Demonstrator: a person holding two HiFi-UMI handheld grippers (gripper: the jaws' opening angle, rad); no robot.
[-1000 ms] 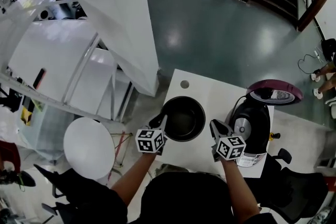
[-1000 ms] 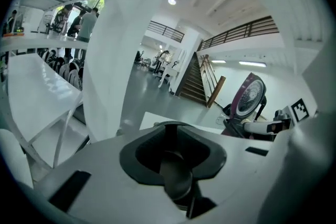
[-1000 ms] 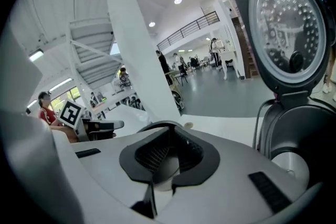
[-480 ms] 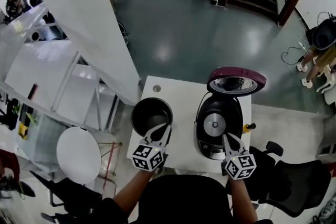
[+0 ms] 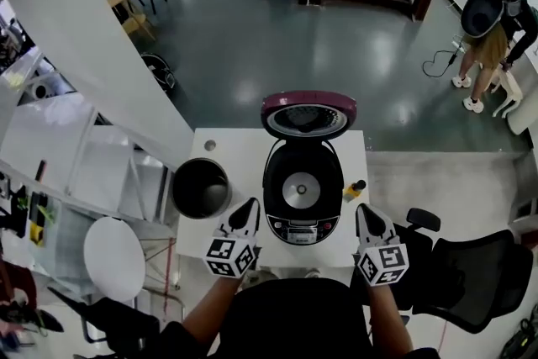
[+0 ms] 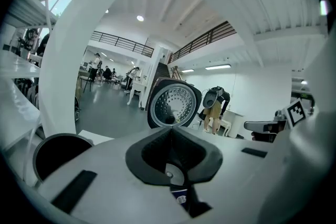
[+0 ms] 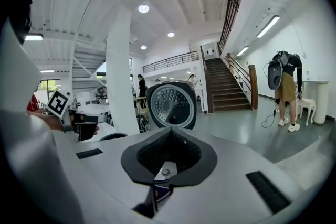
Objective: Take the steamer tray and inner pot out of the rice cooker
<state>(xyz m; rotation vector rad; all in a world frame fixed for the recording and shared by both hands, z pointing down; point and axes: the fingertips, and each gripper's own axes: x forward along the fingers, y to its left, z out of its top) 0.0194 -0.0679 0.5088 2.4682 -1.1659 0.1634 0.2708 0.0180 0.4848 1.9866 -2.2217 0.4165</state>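
The black rice cooker (image 5: 303, 193) stands on the white table (image 5: 239, 149) with its maroon lid (image 5: 308, 113) up; its bare heating plate (image 5: 300, 190) shows inside. The black inner pot (image 5: 202, 187) sits on the table to the cooker's left, also seen as the inner pot (image 6: 56, 152) low at the left of the left gripper view. My left gripper (image 5: 250, 206) is shut and empty, between pot and cooker front. My right gripper (image 5: 364, 211) is shut and empty at the cooker's front right. Both gripper views face the lid (image 6: 174, 105) (image 7: 170, 105). No steamer tray shows in any view.
A small yellow-capped bottle (image 5: 354, 190) lies right of the cooker. A black office chair (image 5: 458, 269) stands at the table's right, a round white stool (image 5: 115, 259) at its left. A white slanted beam (image 5: 101, 55) runs past the table's left. A person (image 5: 487, 21) stands far right.
Both grippers have left the inner pot's rim and drawn back to the table's front edge, the right one passing across the cooker's front. The pot stays on the table.
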